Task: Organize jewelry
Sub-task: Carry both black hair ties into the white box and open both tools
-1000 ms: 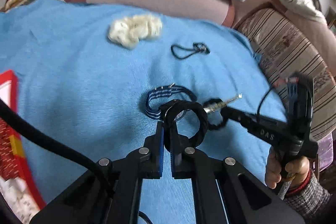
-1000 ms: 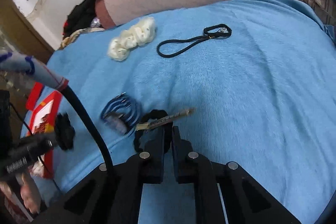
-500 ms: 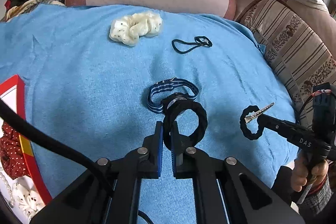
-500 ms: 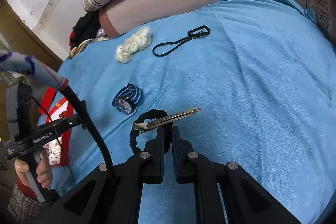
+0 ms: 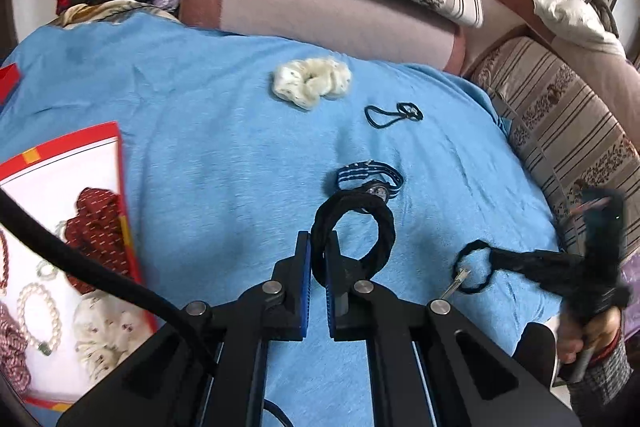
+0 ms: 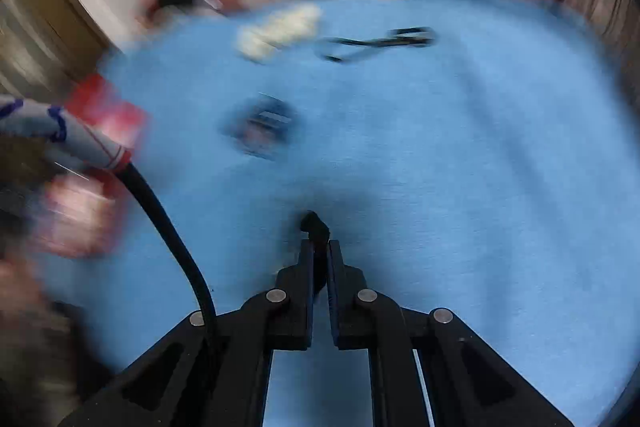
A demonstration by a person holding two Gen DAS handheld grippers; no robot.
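Left gripper (image 5: pixel 316 259) pinched a thick black braided hair tie (image 5: pixel 354 231), lifted clear of the blue cloth (image 5: pixel 200 147).
Since a second ago, both grippers had parted; the right gripper (image 6: pixel 318 255) clamped a thinner black loop with metal clip (image 5: pixel 474 269). Red-rimmed tray (image 5: pixel 120 187) of pearls had entered view, probably the destination.

black braided hair ties: 2 (image 5: pixel 354 223) (image 5: pixel 474 267) | cream scrunchie: 1 (image 5: pixel 312 83) | thin black elastic: 1 (image 5: pixel 392 115) | striped-strap watch: 1 (image 5: pixel 370 179) | pearl bracelet: 1 (image 5: pixel 38 311) | tongs: 2 (image 5: pixel 316 251) (image 6: pixel 318 255)
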